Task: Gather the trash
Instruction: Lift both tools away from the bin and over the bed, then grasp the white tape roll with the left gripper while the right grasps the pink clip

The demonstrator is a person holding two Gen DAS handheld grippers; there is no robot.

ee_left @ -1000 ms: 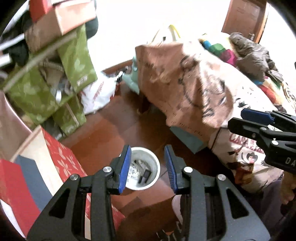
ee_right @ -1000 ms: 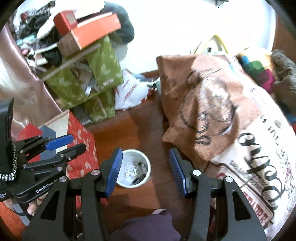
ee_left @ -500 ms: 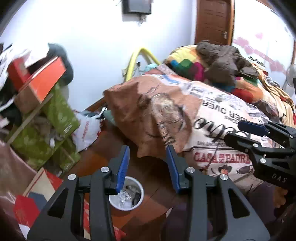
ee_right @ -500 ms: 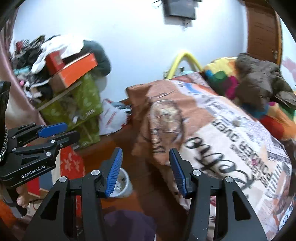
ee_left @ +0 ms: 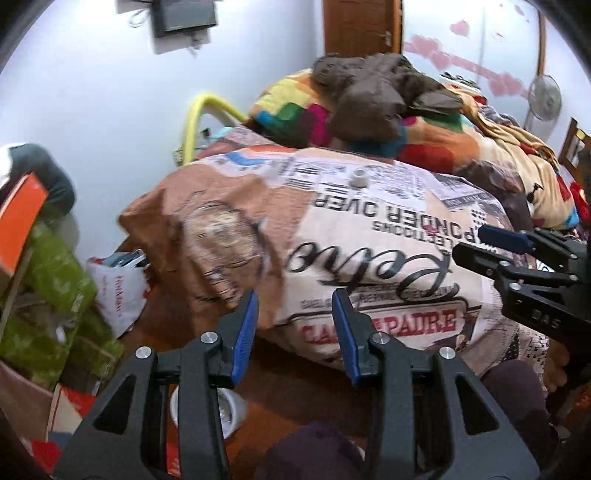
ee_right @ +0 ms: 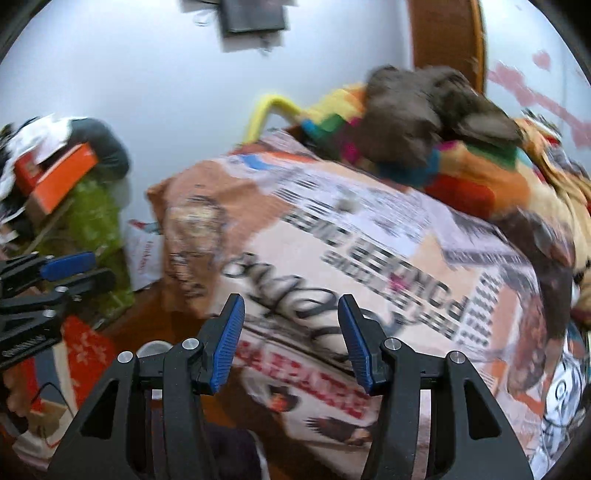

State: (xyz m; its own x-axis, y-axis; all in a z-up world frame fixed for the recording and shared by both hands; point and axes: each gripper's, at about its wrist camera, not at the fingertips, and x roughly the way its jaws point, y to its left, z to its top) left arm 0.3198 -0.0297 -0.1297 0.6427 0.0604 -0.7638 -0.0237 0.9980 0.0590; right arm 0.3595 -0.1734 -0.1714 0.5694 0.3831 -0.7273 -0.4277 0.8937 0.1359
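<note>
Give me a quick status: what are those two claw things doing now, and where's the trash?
Left gripper and right gripper: jaws open, empty. White bin low on floor, behind left gripper. Small white cap on printed bedspread ahead, possible trash. Nothing blocking.

Both grippers: matt black plastic bodies, ribbed blue pads on left gripper & right gripper, shiny metal screw heads. Bedspread = printed cloth, soft, matt, creased. Blanket looks fleecy, multi-colour; brown jacket on it, puffy fabric w/ slight sheen. Floor = polished wood, reddish, semi-gloss. Bin white smooth plastic. Bag thin crinkly plastic. Orange box matt cardboard. Door varnished wood. Wall smooth paint.
</note>
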